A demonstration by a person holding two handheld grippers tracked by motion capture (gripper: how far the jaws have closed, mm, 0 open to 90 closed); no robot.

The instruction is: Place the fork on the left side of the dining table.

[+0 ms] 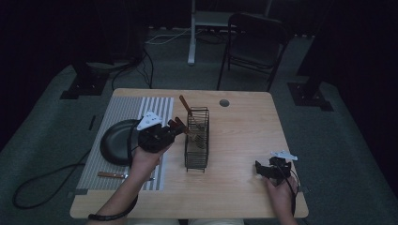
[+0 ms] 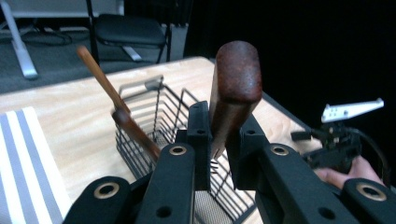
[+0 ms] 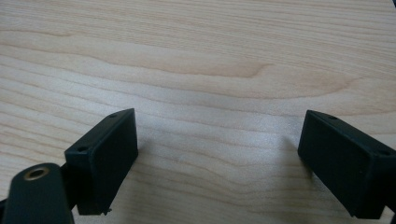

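Note:
My left gripper (image 1: 177, 125) hovers over the striped mat's right edge, just left of a black wire basket (image 1: 197, 146). It is shut on a utensil with a dark red-brown wooden handle (image 2: 236, 84), which sticks up between the jaws of the left gripper (image 2: 218, 128). Inside the basket (image 2: 149, 107) leans another wooden-handled utensil (image 1: 185, 105), its stick (image 2: 99, 76) tilted up to the left. My right gripper (image 1: 259, 168) rests low at the table's front right. In its own view the right gripper (image 3: 217, 154) is open over bare wood with nothing between the jaws.
A black round plate (image 1: 115, 140) lies on a grey striped mat (image 1: 119, 108) at the table's left. A wooden-handled knife (image 1: 112, 175) lies on the mat near the front. A cable hole (image 1: 224, 102) sits at the table's back; a dark chair (image 1: 256, 42) stands beyond.

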